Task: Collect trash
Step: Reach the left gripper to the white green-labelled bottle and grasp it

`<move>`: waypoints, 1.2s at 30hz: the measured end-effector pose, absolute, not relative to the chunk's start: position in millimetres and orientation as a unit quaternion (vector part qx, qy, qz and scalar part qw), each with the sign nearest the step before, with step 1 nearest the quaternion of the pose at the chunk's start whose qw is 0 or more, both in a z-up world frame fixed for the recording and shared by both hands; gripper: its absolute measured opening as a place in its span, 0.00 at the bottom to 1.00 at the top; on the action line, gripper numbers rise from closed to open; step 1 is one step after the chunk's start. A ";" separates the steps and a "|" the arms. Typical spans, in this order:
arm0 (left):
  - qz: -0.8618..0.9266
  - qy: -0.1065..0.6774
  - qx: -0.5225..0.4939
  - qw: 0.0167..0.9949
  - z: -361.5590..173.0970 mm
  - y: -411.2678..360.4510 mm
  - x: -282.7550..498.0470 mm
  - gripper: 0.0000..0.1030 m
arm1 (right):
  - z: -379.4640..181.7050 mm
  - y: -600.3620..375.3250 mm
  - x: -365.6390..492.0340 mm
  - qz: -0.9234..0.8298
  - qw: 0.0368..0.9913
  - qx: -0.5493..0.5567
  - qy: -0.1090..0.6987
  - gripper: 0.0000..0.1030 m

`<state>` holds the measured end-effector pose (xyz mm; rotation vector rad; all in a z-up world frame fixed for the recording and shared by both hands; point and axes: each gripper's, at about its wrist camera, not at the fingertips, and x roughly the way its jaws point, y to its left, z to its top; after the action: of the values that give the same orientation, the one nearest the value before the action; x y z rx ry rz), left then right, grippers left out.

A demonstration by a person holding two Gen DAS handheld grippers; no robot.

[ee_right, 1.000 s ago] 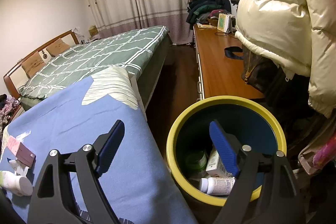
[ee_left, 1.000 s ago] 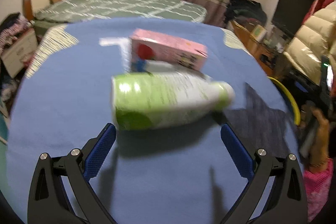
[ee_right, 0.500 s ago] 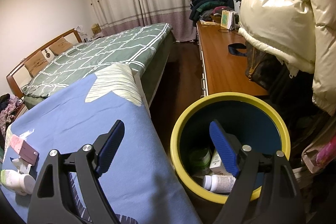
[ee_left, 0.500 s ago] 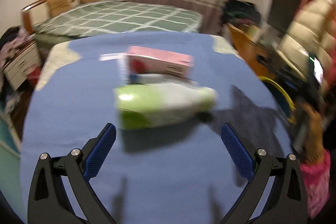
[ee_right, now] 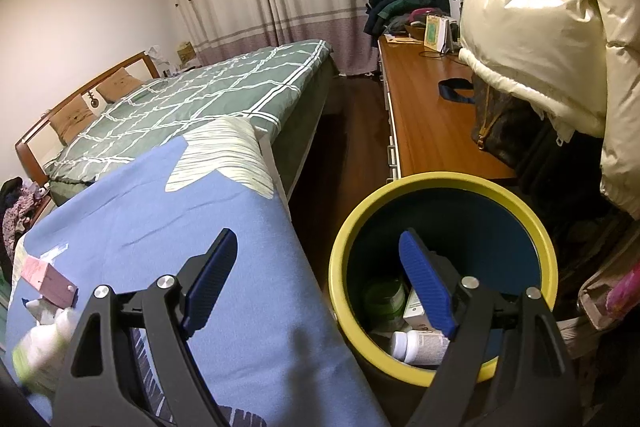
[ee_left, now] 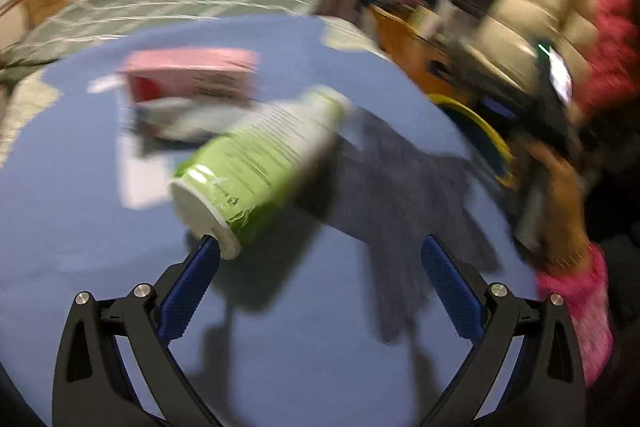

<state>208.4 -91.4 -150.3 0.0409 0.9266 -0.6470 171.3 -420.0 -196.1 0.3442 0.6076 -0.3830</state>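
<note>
We are swinging the left gripper (ee_left: 318, 255) around the green bottle (ee_left: 264, 159), and this is what is changing: a second ago the bottle was lying across our view with its cap to the right, and now its flat bottom is pointing toward us and its cap toward the far right corner of the blue sheet (ee_left: 280, 307). The picture is blurred, so the gripper is moving fast. Its fingers (ee_left: 450, 287) are spread wide and holding nothing; the left one is just beside the bottle's base, maybe touching it, but we cannot tell. The pink box (ee_left: 192, 75) and a white tube (ee_left: 172, 107) are lying just behind the bottle, and white paper (ee_left: 136, 171) is lying flat to its left.

The right gripper (ee_right: 316, 277) is staying over the yellow-rimmed bin (ee_right: 440, 183), fingers spread and empty, as before. Inside the bin a white bottle (ee_right: 420, 345), a small carton (ee_right: 416, 307) and a green jar (ee_right: 384, 297) are already lying.

We are judging that the bottle now lines up lengthwise between the fingers, so the next move is bringing them further forward around its body before closing.
</note>
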 end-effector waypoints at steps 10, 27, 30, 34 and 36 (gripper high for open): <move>-0.224 0.391 0.092 0.888 -138.2 -81.2 214.2 0.95 | -196.5 -421.0 170.2 -0.178 0.922 0.178 0.295 0.77; -0.235 0.406 0.107 0.877 -156.9 -104.6 232.1 0.54 | -195.0 -421.0 168.5 -0.169 0.923 0.184 0.293 0.77; -0.229 0.392 0.113 0.884 -150.0 -104.7 227.6 0.54 | -195.2 -420.2 169.0 -0.167 0.923 0.184 0.294 0.77; -0.220 0.374 0.128 0.892 -138.2 -106.7 223.2 0.53 | -195.3 -419.5 169.0 -0.166 0.923 0.183 0.294 0.77; -0.215 0.361 0.134 0.898 -129.4 -107.7 221.1 0.53 | -195.4 -419.6 169.2 -0.166 0.923 0.184 0.295 0.77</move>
<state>221.1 -107.7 -129.4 0.2779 0.7473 -0.4446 169.2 -419.6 -195.4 0.3770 0.6060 -0.3400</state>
